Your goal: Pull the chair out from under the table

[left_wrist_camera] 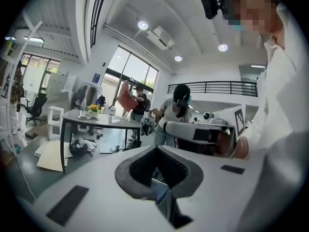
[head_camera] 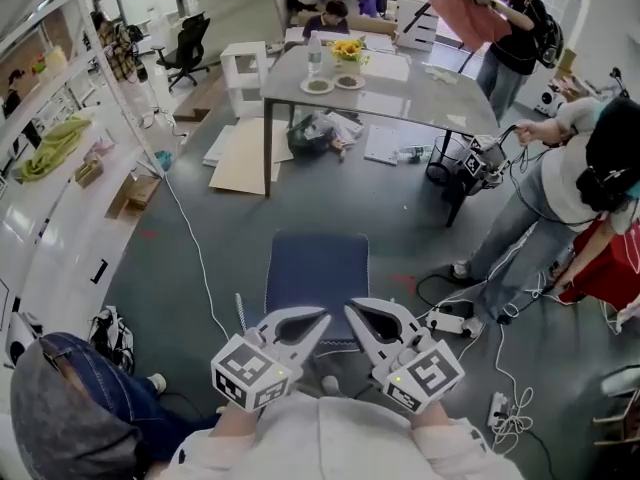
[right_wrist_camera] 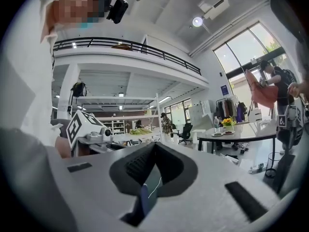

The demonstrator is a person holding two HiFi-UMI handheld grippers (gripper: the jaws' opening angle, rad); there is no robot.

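The blue fabric-padded chair (head_camera: 317,268) stands on the grey floor (head_camera: 200,258) directly in front of the person, well apart from the grey rectangular desk (head_camera: 400,93) farther off. The left hand-held gripper (head_camera: 305,326) is closed tight on the chair's near edge, with a strip of the blue fabric pinched between its jaws. The right hand-held gripper (head_camera: 370,320), just beside it, is clamped on that same blue edge.

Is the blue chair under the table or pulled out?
Pulled out: the blue chair stands well apart from the table, with left gripper and right gripper shut on its near edge.
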